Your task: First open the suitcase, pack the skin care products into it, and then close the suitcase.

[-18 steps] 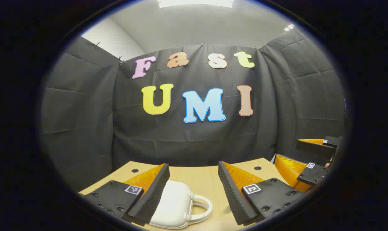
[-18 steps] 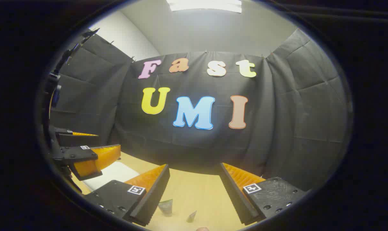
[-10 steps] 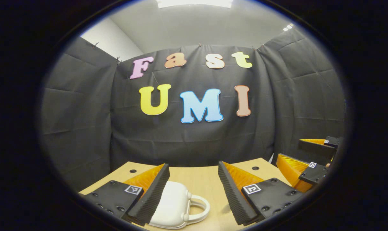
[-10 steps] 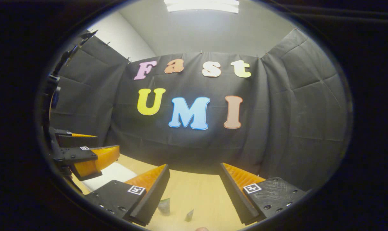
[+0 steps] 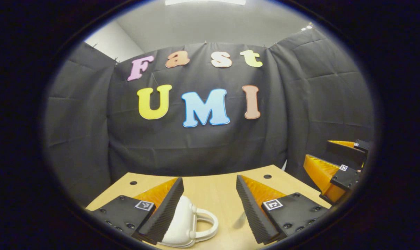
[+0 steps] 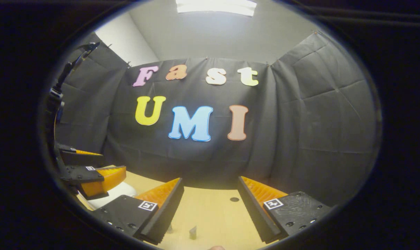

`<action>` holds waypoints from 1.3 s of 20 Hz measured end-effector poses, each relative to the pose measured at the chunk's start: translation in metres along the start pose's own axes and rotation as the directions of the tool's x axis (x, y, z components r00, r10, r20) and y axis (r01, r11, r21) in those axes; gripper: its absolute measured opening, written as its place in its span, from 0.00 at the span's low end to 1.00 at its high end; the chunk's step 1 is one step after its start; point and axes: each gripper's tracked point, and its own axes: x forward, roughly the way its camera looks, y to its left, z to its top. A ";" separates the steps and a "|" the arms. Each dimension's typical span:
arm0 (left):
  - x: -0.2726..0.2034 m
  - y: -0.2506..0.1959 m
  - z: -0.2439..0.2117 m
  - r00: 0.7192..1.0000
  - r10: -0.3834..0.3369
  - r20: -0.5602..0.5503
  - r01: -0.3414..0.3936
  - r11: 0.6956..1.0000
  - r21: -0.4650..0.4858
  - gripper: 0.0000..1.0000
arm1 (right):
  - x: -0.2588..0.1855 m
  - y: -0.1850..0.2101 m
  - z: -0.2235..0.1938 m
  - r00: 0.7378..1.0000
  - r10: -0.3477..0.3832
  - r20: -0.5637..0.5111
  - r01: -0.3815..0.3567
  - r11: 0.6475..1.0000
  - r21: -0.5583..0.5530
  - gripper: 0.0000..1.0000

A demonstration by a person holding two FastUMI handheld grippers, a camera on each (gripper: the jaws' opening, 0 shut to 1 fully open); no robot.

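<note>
The small white hard-shell suitcase with a looped carry handle (image 5: 182, 225) lies on the pale wooden worktop (image 5: 213, 191) low in the left gripper view, partly behind the left finger of our left gripper (image 5: 210, 208); its lid looks closed. We judge the shell stiff, smooth and rather slippery, and light enough to slide if we push it sideways. The handle loop gives the surest hold for steadying it, while the seam between lid and base is where we would pry it open, though that seam is hidden from us here.

In the right gripper view, two small greenish tube-like items (image 6: 193, 232), likely the skin care products, stand low on the worktop between the fingers of our right gripper (image 6: 210, 211). They are too small to read well; we expect soft, light tubes best pinched across the body, gently.

Both grippers stand spread apart and empty, hovering above the worktop, with the left one nearest the suitcase. Opening has not yet begun.
</note>
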 end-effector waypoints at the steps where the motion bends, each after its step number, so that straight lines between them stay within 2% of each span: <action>1: 0.006 -0.003 -0.004 1.000 -0.014 -0.021 0.014 1.000 0.003 0.98 | 0.000 0.000 -0.001 1.000 -0.002 -0.005 0.002 1.000 0.009 0.94; 4: 0.028 -0.009 -0.016 0.995 -0.050 -0.081 0.050 0.999 -0.008 1.00 | 0.001 -0.007 -0.003 1.000 -0.012 -0.012 0.013 1.000 0.026 0.94; 6: 0.042 -0.009 -0.031 0.986 -0.068 -0.152 0.063 0.997 -0.035 0.98 | 0.003 -0.010 -0.006 1.000 -0.016 -0.014 0.016 1.000 0.018 0.94; 9: 0.066 -0.005 -0.068 0.945 -0.099 -0.312 0.069 0.992 -0.106 0.98 | 0.005 -0.014 -0.011 1.000 -0.020 -0.021 0.020 1.000 -0.003 0.95; 10: 0.073 -0.003 -0.080 0.920 -0.113 -0.375 0.063 0.988 -0.142 0.98 | 0.006 -0.014 -0.014 1.000 -0.016 -0.026 0.016 1.000 -0.003 0.95; 13: 0.087 -0.002 -0.124 0.819 -0.184 -0.543 0.029 0.959 -0.281 0.98 | 0.009 -0.011 -0.021 0.999 0.006 -0.044 -0.006 1.000 -0.001 0.95; 16: 0.096 0.005 -0.151 0.731 -0.198 -0.653 0.002 0.957 -0.289 0.98 | 0.014 -0.007 -0.027 0.998 0.036 -0.055 -0.037 0.999 -0.011 0.94; 19: 0.096 -0.003 -0.178 0.608 -0.241 -0.757 -0.006 0.951 -0.308 0.97 | 0.019 0.002 -0.028 0.995 0.079 -0.058 -0.080 0.997 -0.011 0.95; 21: 0.099 -0.007 -0.192 0.544 -0.257 -0.799 -0.047 0.941 -0.335 0.97 | 0.021 0.005 -0.028 0.993 0.102 -0.052 -0.103 0.995 -0.011 0.95; 23: 0.106 -0.007 -0.205 0.503 -0.259 -0.824 -0.076 0.937 -0.341 0.97 | 0.024 0.003 -0.030 0.993 0.109 -0.048 -0.110 0.994 -0.017 0.95; 24: 0.109 -0.001 -0.212 0.482 -0.235 -0.844 -0.100 0.942 -0.319 0.97 | 0.025 0.002 -0.032 0.992 0.114 -0.050 -0.115 0.993 -0.015 0.95; 26: 0.112 0.002 -0.224 0.456 -0.226 -0.861 -0.134 0.939 -0.317 0.97 | 0.027 -0.002 -0.035 0.991 0.123 -0.055 -0.123 0.992 -0.002 0.95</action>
